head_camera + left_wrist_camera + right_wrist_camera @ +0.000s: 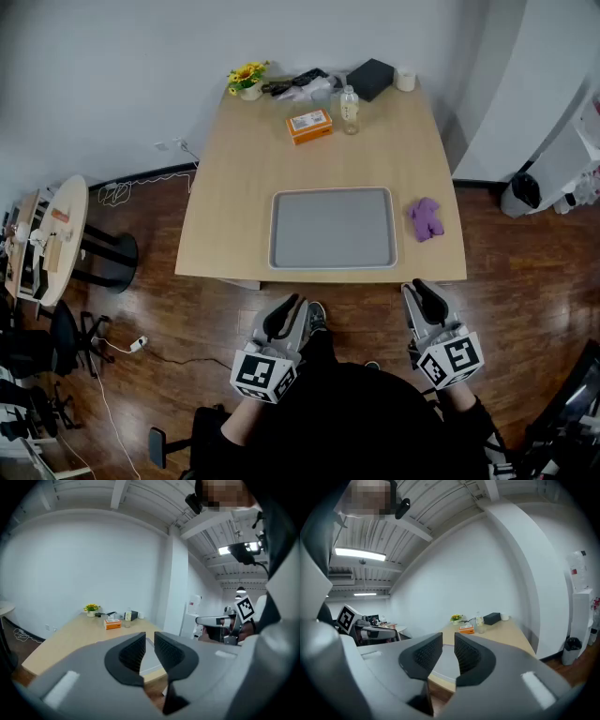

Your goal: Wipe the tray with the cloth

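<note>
A grey tray [332, 228] lies empty near the front edge of the light wooden table [225, 187]. To its right a crumpled purple cloth [424, 217] rests on the tabletop. Both grippers hang in front of the table, short of its edge. My left gripper [292, 305] is shut and holds nothing; in the left gripper view the left gripper [149, 648] points at the tray [149, 645]. My right gripper [421, 291] is shut too and also holds nothing. In the right gripper view the right gripper [448, 652] faces the table's front edge and the tray [445, 663].
At the table's far end stand a clear bottle [350, 109], an orange box [309, 125], a black box [370, 79], a flower pot [248, 81] and a white cup [405, 80]. A round side table [56, 234] stands left. Cables [122, 192] lie on the wooden floor.
</note>
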`<state>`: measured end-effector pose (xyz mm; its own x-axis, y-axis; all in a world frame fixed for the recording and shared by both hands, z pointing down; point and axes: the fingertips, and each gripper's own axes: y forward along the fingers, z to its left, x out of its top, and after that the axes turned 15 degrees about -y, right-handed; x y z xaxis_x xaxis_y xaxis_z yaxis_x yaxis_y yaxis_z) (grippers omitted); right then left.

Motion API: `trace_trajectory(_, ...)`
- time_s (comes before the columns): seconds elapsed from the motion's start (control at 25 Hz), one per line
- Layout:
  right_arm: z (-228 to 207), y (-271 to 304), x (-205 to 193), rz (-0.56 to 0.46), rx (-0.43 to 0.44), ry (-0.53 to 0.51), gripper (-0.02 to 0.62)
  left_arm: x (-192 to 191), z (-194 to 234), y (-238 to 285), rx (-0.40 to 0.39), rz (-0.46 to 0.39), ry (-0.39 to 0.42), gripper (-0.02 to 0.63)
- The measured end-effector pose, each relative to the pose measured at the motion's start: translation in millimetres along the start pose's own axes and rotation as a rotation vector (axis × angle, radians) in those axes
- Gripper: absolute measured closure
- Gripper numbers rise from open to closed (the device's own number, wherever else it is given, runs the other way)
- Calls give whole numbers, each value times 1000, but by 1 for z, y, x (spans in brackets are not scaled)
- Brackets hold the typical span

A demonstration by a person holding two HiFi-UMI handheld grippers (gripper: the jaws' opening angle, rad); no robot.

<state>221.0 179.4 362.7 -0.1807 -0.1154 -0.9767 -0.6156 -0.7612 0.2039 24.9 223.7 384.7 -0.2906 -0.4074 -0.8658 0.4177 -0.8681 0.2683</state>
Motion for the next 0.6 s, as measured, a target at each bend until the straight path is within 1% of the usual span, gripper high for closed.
trace_trajectory(0.16,-10,78,37,-48,-58,22,514,57,62,46,-50,-29,30,566)
trace_trajectory(0.24,-12,107,53,-57,-83,7,514,79,86,64,-80,-30,44,566)
trace_trajectory(0.4,-18,147,62,-23,-143,-12,514,98,126,94,-123,24,45,567)
trace_trajectory(0.48,-31,161,53,14,-163,-51,510,103,141,105,-119,40,33,566)
trace_trajectory(0.52,-43,168,40,51,-172,-97,493,104,147,109,-112,44,23,566)
trace_trajectory(0.56,-60,174,19,110,-179,-157,460,105,150,113,-106,48,10,566)
trace_trajectory(0.6,-82,182,-10,191,-182,-225,433,105,153,118,-100,53,-2,566)
